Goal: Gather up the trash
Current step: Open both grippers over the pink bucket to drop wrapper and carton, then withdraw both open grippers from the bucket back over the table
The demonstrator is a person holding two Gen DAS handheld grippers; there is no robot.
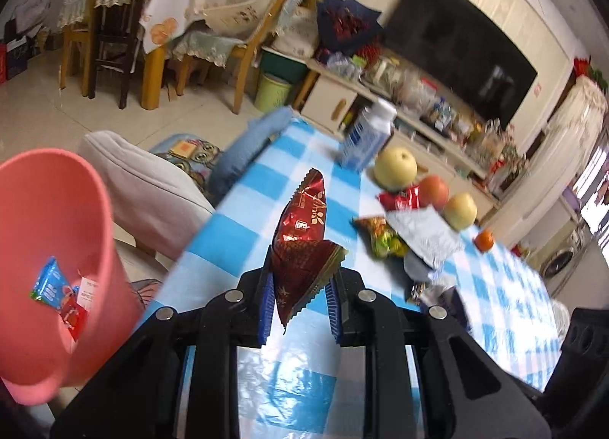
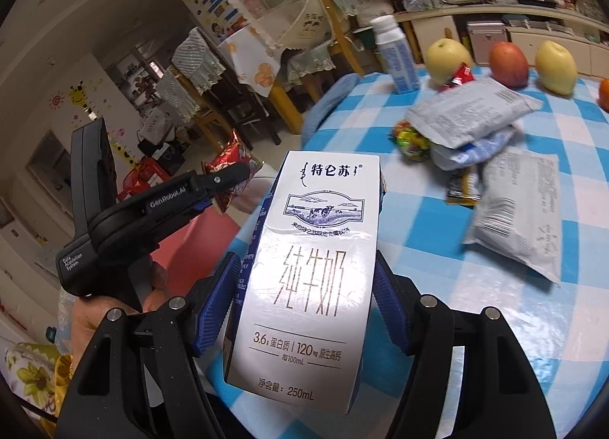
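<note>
In the left wrist view, my left claw (image 1: 300, 286) is narrow and it grips a dark red snack wrapper (image 1: 304, 233) between its blue pads (image 1: 265, 305). The wrapper stands up out of the claw, above the blue-and-white checked tabletop (image 1: 266, 187). A pink bin (image 1: 57, 233) is at the left, beside the tabletop edge, with some small wrappers inside. More trash lies farther on the tabletop: a silver packet (image 1: 422, 233) and a colourful wrapper (image 1: 380, 237), near some fruit.

In the right wrist view, my right claw (image 2: 304, 309) is about half open and its pads press both sides of a white milk carton (image 2: 304, 271). The carton is over the near edge of the tabletop (image 2: 437, 210). My left claw (image 2: 232, 176) appears at the left with the red wrapper (image 2: 232, 157) in it. Grey packets (image 2: 521, 206) lie on the tabletop at the right, well apart from the carton.
</note>
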